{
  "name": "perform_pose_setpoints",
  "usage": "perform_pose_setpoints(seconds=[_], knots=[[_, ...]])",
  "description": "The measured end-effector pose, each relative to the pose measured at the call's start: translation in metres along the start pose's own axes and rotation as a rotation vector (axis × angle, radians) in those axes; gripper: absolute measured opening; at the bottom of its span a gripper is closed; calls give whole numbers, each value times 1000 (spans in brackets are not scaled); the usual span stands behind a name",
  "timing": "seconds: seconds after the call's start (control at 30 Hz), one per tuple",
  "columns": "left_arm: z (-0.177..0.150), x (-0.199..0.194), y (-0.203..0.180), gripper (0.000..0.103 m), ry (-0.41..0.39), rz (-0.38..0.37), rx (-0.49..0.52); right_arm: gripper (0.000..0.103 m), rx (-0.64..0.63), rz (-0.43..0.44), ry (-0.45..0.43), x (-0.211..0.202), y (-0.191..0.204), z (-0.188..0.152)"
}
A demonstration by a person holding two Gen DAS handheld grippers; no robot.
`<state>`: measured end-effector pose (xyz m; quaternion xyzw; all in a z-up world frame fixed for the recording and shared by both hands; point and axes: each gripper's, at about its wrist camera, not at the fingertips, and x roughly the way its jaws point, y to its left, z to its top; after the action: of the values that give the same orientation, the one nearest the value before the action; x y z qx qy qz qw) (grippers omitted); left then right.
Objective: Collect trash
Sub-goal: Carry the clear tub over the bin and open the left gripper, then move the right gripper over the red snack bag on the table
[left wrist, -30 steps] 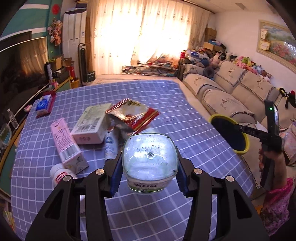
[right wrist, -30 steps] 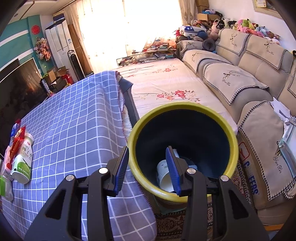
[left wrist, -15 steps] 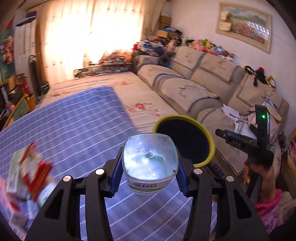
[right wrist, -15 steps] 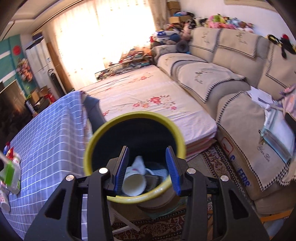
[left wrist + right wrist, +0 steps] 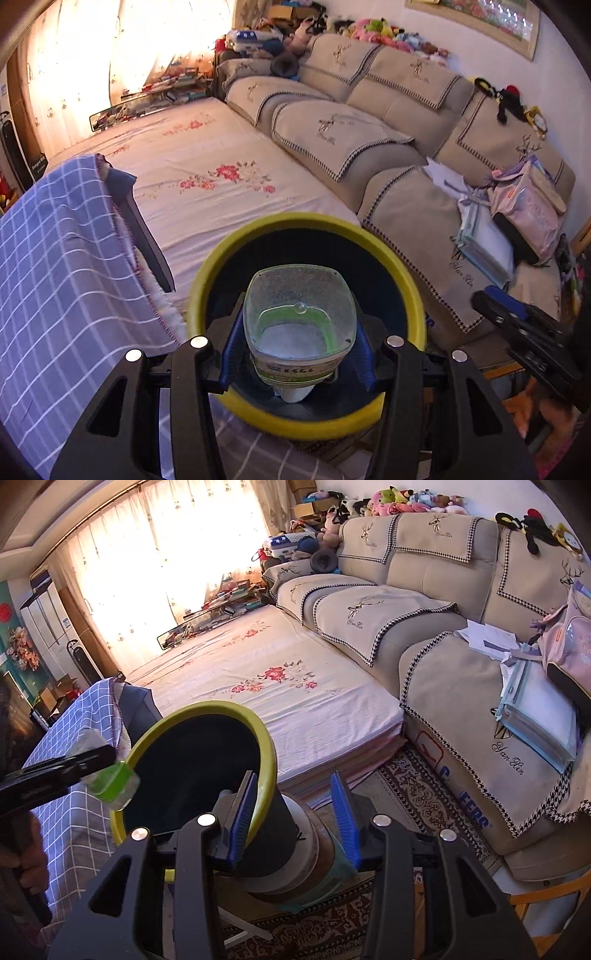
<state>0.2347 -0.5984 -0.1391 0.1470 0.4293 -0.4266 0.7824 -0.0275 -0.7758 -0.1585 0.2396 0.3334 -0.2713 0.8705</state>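
The bin [image 5: 400, 269] stands just past the table [image 5: 55, 277] edge, with rug beyond it. The left gripper [image 5: 297, 343], which a second ago was over the table's trash, now points steeply down, clamping the bottle [image 5: 299, 317] above the bin's mouth. The right gripper [image 5: 293, 812] appears half open, its left pad inside the rim.

Bin [image 5: 402, 266]: we see it just beside the table [image 5: 55, 277].
Bottle [image 5: 299, 325]: over the bin's mouth.
Sofa [image 5: 369, 122]: behind the bin.
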Motion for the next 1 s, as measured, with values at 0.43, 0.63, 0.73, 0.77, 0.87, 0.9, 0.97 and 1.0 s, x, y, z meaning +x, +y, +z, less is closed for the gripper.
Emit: perform_pose_setpoints(seconds=[0.43,0.63,0.73,0.77,0.87,0.9,0.97,1.0], knots=[[2,-40,25,76,-122,77,-73,40,-5,24,0,-5,6,-2],[-31,-140,41,88,-282,102,-123,41,-53,61,9,-9,33,-8],[-58,-186,55,91,-348,140,-143,42,-93,89,16,-11,56,-13],[-69,-203,62,92,-372,158,-154,42,-105,98,18,-12,63,-14],[-95,-243,80,92,-420,211,-177,43,-155,130,24,-15,92,-19],[-103,-257,88,92,-437,233,-190,44,-176,143,26,-16,103,-21],[-118,-280,103,93,-464,269,-215,44,-216,169,29,-20,126,-26],[-127,-294,114,93,-477,292,-233,44,-237,182,30,-21,139,-29]])
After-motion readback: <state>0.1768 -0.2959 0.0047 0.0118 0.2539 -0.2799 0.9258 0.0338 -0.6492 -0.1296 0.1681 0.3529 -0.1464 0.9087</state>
